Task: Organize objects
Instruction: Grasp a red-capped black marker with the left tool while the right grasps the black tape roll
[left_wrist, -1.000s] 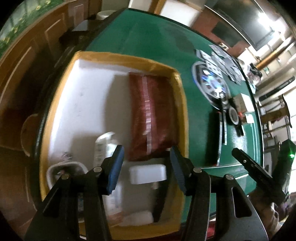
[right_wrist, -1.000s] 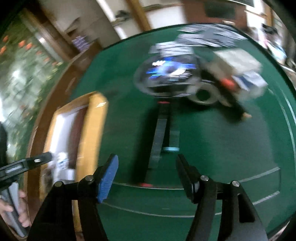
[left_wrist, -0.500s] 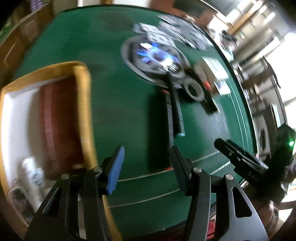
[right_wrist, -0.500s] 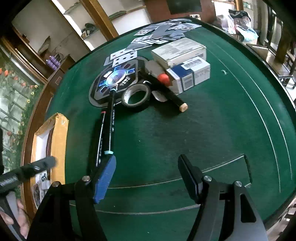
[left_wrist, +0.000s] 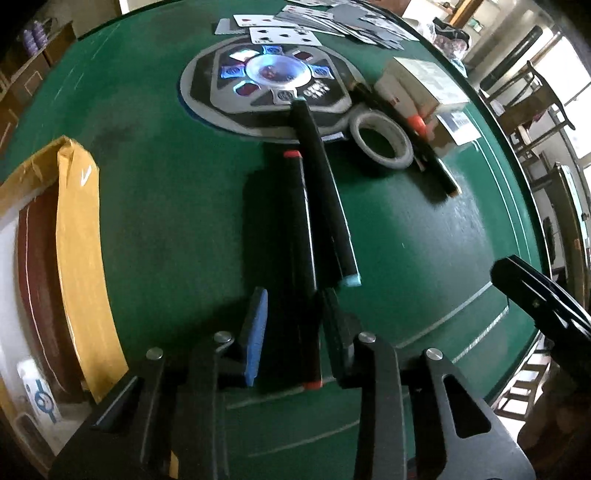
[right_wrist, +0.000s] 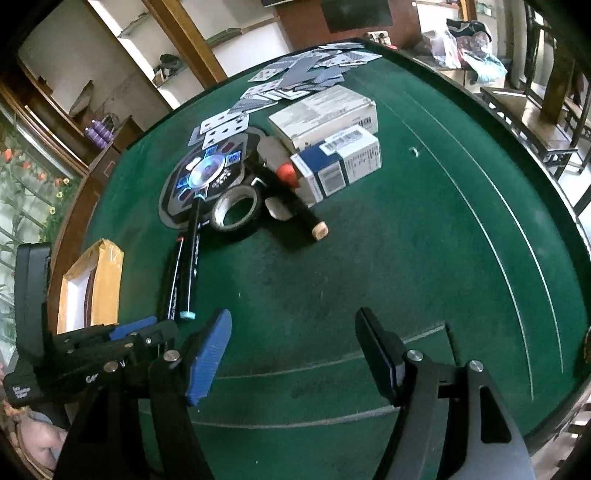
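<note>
Two black pens lie side by side on the green felt table (left_wrist: 166, 221). One has red ends (left_wrist: 301, 236), the other a teal end (left_wrist: 325, 192). My left gripper (left_wrist: 293, 299) points steeply down over the near end of the red-ended pen, which lies between its jaws. The jaws are closing, and a gap still shows beside the blue pad (left_wrist: 255, 332). The right wrist view shows the same gripper (right_wrist: 147, 328) at the pens' near ends (right_wrist: 181, 288). My right gripper (right_wrist: 291, 350) hangs open over bare felt with nothing between its fingers.
An open cardboard box (left_wrist: 77, 240) with white lining and a dark red packet sits at the left. Farther back lie a tape roll (right_wrist: 236, 210), a lit round black device (right_wrist: 203, 177), a marker (right_wrist: 295, 206), two cartons (right_wrist: 340, 162) and scattered playing cards (right_wrist: 295, 74).
My left gripper left the cardboard box, swung right over the felt and sank onto the pens, and its jaws have narrowed around the red-ended pen. My right gripper drifted a little and stayed open.
</note>
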